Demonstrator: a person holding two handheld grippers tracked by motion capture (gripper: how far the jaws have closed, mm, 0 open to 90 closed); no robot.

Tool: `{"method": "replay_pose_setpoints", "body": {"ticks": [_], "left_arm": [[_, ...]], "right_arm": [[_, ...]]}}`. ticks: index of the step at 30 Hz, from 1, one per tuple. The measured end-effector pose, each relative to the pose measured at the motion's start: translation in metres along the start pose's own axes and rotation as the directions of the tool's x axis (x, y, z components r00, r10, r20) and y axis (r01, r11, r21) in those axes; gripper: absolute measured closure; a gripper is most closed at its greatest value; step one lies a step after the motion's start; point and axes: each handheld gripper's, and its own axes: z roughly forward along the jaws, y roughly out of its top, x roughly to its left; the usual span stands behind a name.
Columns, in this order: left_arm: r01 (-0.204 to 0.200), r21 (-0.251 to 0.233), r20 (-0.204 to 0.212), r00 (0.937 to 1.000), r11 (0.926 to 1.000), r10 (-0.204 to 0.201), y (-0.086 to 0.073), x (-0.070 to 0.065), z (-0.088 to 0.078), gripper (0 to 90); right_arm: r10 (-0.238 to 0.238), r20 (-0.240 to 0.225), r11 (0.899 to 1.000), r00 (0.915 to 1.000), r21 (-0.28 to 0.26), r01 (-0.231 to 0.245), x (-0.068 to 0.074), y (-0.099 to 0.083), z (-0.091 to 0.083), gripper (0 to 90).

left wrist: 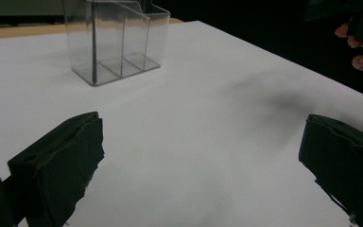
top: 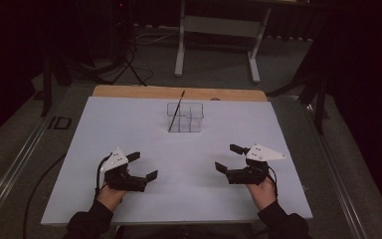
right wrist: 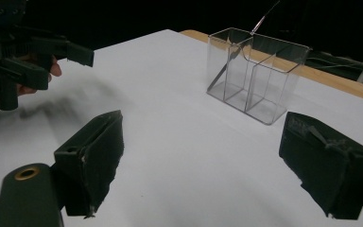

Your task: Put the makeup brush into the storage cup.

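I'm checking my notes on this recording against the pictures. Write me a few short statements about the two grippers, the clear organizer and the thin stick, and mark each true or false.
1. The left gripper is open. True.
2. The right gripper is shut on the thin stick. False: it is open and holds nothing.
3. The stick leans in the clear organizer. True.
4. The organizer lies on its side. False: it stands upright on the white table.

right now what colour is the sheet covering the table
White, over a wooden table; the sheet shows best in the high view.
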Motion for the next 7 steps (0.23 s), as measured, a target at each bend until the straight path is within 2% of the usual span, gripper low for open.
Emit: {"method": "replay_pose_setpoints", "body": {"ticks": [7], "left_arm": [[-0.007, 0.002, -0.002, 1.0, 1.0, 0.007, 0.0005, -0.0012, 0.0001, 0.8]], "right_arm": [[0.002, 0.001, 1.0, 1.0, 0.003, -0.002, -0.0005, -0.0005, 0.0001, 14.3]]}}
